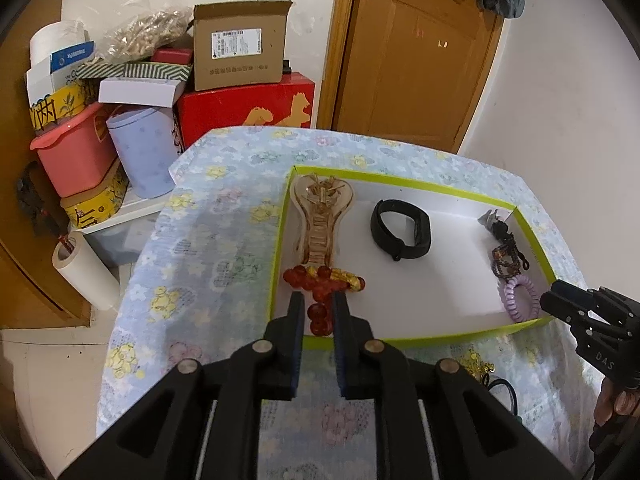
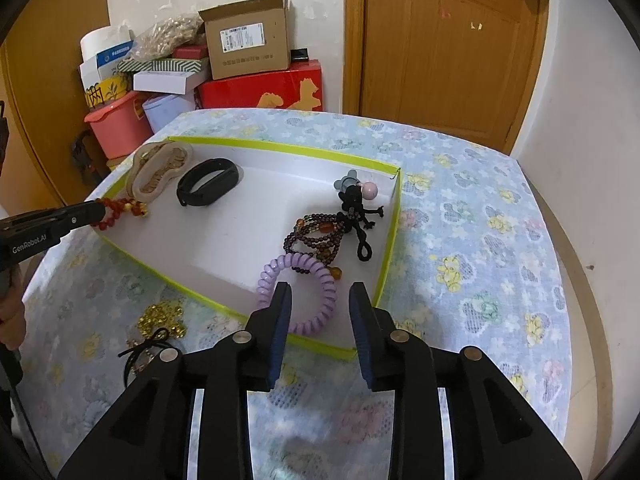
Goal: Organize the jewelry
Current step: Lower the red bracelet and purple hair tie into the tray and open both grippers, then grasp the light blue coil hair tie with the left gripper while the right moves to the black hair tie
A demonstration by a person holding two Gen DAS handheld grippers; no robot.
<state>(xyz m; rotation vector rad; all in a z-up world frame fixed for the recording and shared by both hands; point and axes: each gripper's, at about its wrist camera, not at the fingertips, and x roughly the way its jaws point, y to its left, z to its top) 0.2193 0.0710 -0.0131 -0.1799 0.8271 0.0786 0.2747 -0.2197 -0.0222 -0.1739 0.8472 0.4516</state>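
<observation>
The red bead bracelet (image 1: 320, 288) lies in the near left corner of the white tray (image 1: 432, 280), strung toward the left gripper (image 1: 318, 304), whose spread fingers straddle it without pinching. The purple coil hair tie (image 2: 298, 300) rests in the near right corner, between the right gripper's (image 2: 320, 300) spread fingers. Gold beads (image 2: 162, 318) wait on the surface, nearer the left hand.

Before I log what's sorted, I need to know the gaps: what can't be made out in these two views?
- Red bead bracelet: left wrist view, its near end is hidden between the left tongs.
- Purple coil hair tie: right wrist view, the right tongs cover part of it.
- Gold chain and black cord outside the tray: tangled and small; left wrist view mostly hides them.
</observation>
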